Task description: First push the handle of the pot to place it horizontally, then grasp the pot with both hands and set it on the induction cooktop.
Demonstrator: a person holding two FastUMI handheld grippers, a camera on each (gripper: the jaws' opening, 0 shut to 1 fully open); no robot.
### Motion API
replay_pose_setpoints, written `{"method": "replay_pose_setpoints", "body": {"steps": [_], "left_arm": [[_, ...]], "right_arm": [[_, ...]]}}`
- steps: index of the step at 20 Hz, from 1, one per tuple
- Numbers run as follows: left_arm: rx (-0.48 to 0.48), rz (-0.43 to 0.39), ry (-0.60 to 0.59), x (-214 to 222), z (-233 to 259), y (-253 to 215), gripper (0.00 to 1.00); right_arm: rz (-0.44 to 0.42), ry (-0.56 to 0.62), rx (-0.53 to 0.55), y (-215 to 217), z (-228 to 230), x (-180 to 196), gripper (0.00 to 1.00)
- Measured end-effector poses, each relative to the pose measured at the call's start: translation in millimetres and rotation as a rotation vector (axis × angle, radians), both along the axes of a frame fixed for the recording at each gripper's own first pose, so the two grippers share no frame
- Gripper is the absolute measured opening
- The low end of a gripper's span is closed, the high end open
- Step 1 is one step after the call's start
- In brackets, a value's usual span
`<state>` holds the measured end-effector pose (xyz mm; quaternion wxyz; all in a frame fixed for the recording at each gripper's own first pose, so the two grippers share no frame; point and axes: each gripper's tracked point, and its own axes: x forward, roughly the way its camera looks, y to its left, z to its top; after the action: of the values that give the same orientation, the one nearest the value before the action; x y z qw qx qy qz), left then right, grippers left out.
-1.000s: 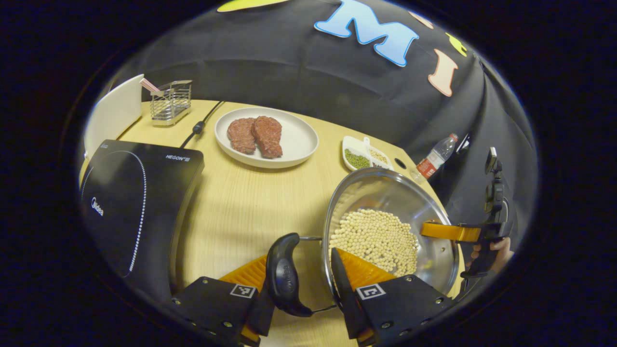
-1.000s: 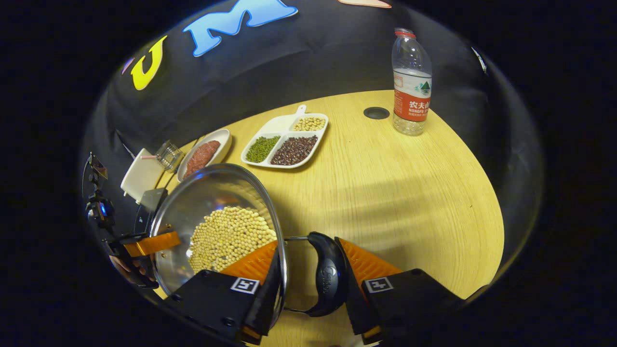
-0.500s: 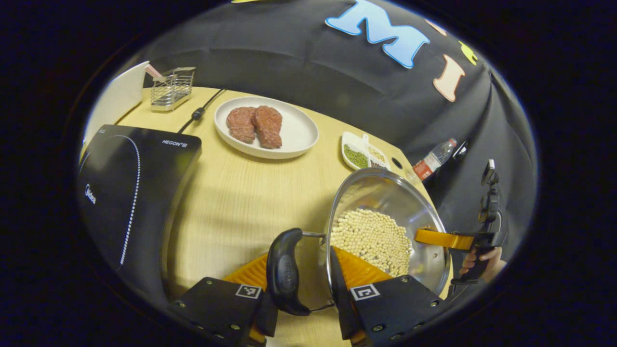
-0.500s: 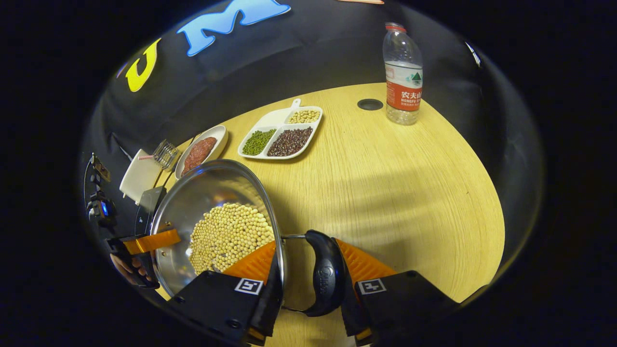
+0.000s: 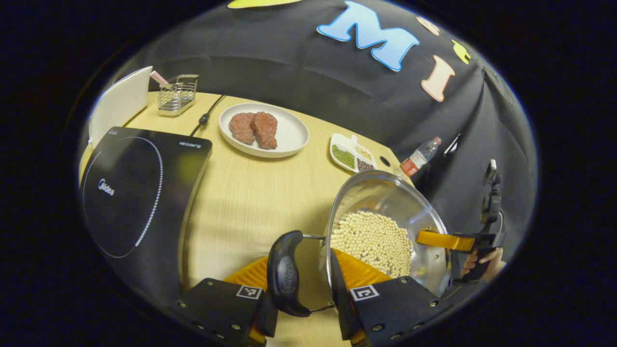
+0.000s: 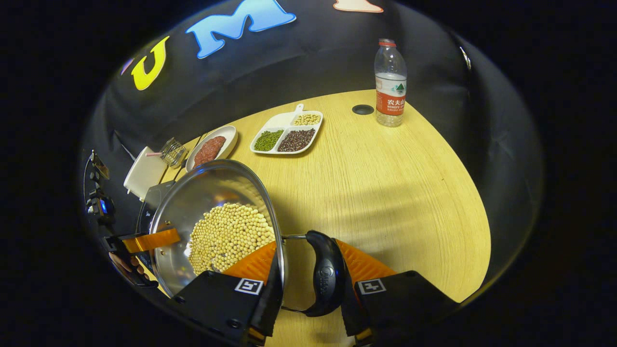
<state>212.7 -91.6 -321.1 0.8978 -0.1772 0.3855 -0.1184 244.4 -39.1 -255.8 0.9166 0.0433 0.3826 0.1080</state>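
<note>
Pale wooden table (image 6: 385,183) inside the black-draped booth. We have the pot (image 5: 385,226) held between both tongs, apparently clear of the tabletop and partway to the induction cooktop (image 5: 135,202), which lies ahead and to the left of the left gripper (image 5: 308,279).

Left gripper: jaws closed to a narrow span, one finger outside the black side handle (image 5: 285,274), the other inside the pot wall, so handle and rim are pinched together. Right gripper (image 6: 306,282): same grip on the opposite handle (image 6: 327,279).

To do this carry well, we judge both tongs should travel at one height and one pace, pot kept level, then lowered flat within the cooktop's dotted ring (uneven lift would tip the load).

Containers:
- Pot: pale soybeans (image 5: 373,241) covering the bottom.
- White plate (image 5: 294,140), ahead of the left gripper: two raw meat patties (image 5: 254,129).
- Divided tray (image 6: 284,137), ahead of the right gripper: green, dark and pale beans, each in its compartment.
- Water bottle (image 6: 390,86), farther right: nearly empty.
- Wire basket (image 5: 177,94), far left.
</note>
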Motion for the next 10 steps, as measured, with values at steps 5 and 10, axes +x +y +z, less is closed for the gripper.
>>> {"method": "replay_pose_setpoints", "body": {"steps": [5,10], "left_arm": [[-0.016,-0.005,0.015,-45.0,23.4,9.0,0.54],[-0.032,-0.019,0.013,-82.9,42.3,26.0,0.54]], "right_arm": [[-0.012,0.006,-0.015,6.7,18.6,-49.7,0.54],[-0.033,0.009,-0.017,21.4,32.0,-96.1,0.53]]}}
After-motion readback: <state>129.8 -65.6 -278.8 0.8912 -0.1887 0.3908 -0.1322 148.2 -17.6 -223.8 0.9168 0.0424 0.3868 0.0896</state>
